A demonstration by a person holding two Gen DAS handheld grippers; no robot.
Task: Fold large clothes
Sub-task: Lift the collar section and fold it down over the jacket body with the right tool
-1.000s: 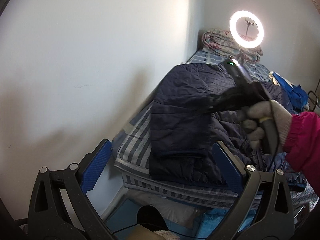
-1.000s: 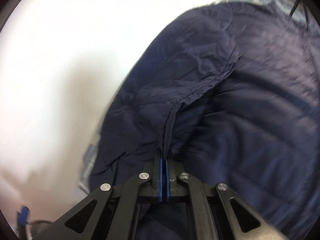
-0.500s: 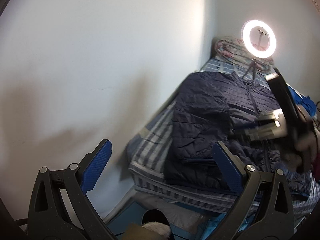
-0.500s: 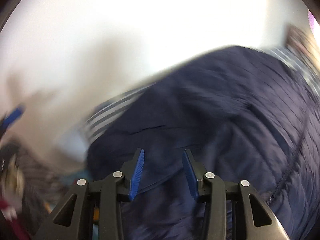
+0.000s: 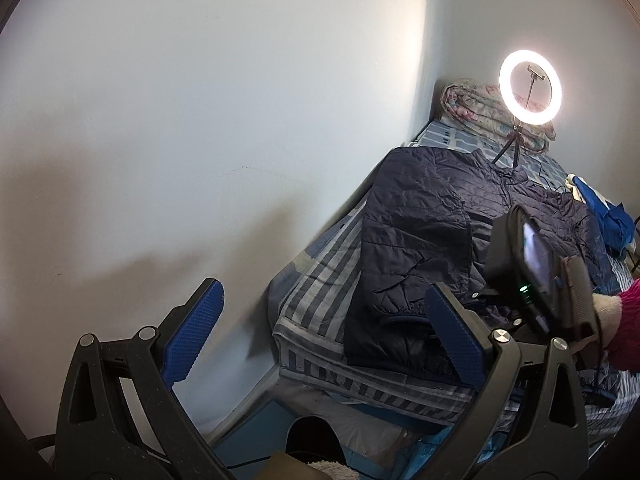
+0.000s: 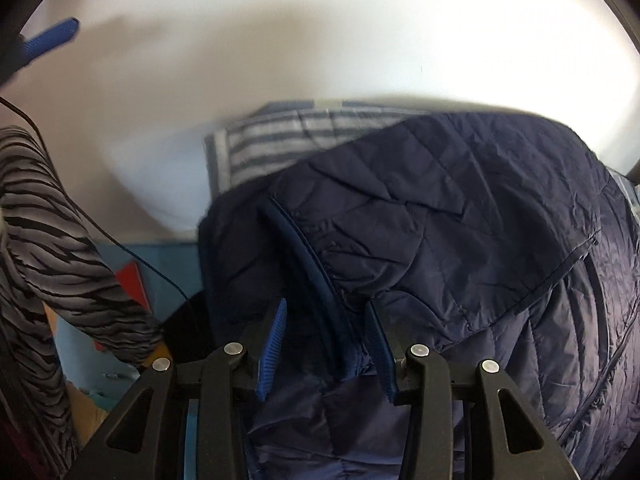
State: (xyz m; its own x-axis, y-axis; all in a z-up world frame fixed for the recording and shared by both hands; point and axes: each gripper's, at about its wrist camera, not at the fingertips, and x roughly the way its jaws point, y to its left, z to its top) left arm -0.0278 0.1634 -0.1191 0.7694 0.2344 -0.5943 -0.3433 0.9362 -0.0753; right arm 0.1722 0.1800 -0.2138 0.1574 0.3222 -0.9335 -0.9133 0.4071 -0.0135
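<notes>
A dark navy quilted jacket (image 5: 432, 232) lies on the striped bed, one sleeve folded across its body. My left gripper (image 5: 320, 336) is wide open and empty, held back from the bed's near end. My right gripper (image 6: 324, 340) is open, low over the jacket (image 6: 460, 216), with the blue-piped cuff edge (image 6: 304, 256) between its fingers but not pinched. The right gripper's body and the gloved hand holding it show in the left wrist view (image 5: 536, 276).
The bed with a blue-and-white striped sheet (image 5: 320, 272) runs along a white wall (image 5: 200, 120). A lit ring light on a tripod (image 5: 530, 92) and a rolled floral quilt (image 5: 476, 108) stand at the far end. Blue clothes (image 5: 608, 216) lie at right.
My right gripper let go of the sleeve, opened, and swung down to the jacket's near cuff edge. The sleeve now lies flat on the jacket. My left gripper stayed open and drew back a little.
</notes>
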